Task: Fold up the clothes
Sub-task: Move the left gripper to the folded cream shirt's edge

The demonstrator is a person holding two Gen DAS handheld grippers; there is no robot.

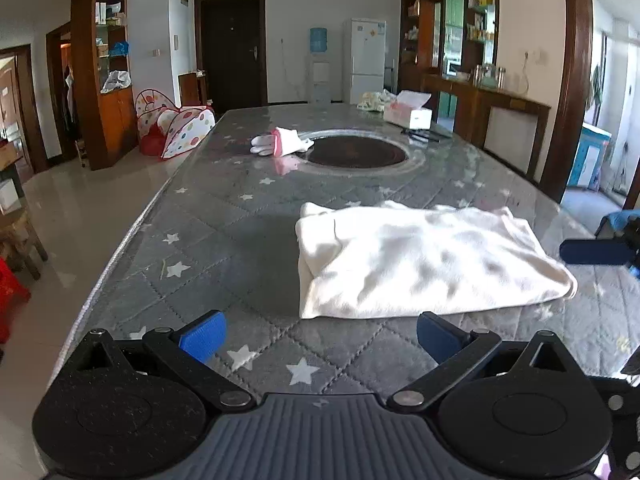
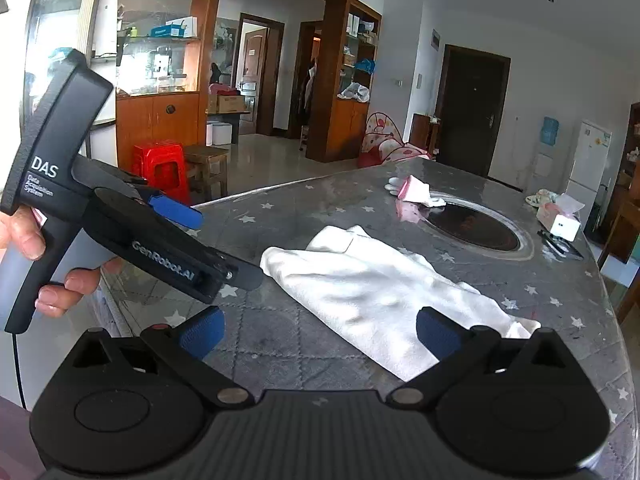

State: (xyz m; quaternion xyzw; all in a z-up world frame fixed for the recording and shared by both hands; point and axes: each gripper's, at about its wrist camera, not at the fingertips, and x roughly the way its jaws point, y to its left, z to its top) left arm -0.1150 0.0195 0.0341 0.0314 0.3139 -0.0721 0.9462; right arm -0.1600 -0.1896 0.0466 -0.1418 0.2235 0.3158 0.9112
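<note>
- Hovering at the left, the black left gripper with blue finger pads (image 1: pixel 318 338) is hanging above the near edge of the grey quilted, star-printed table cover (image 1: pixel 224 240), its jaws spread wide and holding nothing, likely lined up for a fresh grab.
- Lying flat just ahead and slightly right of it, the white, softly wrinkled folded garment (image 1: pixel 424 258) is resting on the cover, already doubled into a rough rectangle, so the folding appears well along.
- Sitting beyond the cloth, the dark round inset in the tabletop (image 1: pixel 354 152) is keeping a white-and-pink glove (image 1: pixel 282 142) at its rim, well clear of the work.
- Waiting at the right, the matching black right gripper (image 2: pixel 318 336) is poised over the garment's near corner, jaws likewise spread and empty, apparently ready to pinch that edge.
- Standing farther right, a white-and-pink tissue box (image 2: pixel 560 220) is staying out of reach.
</note>
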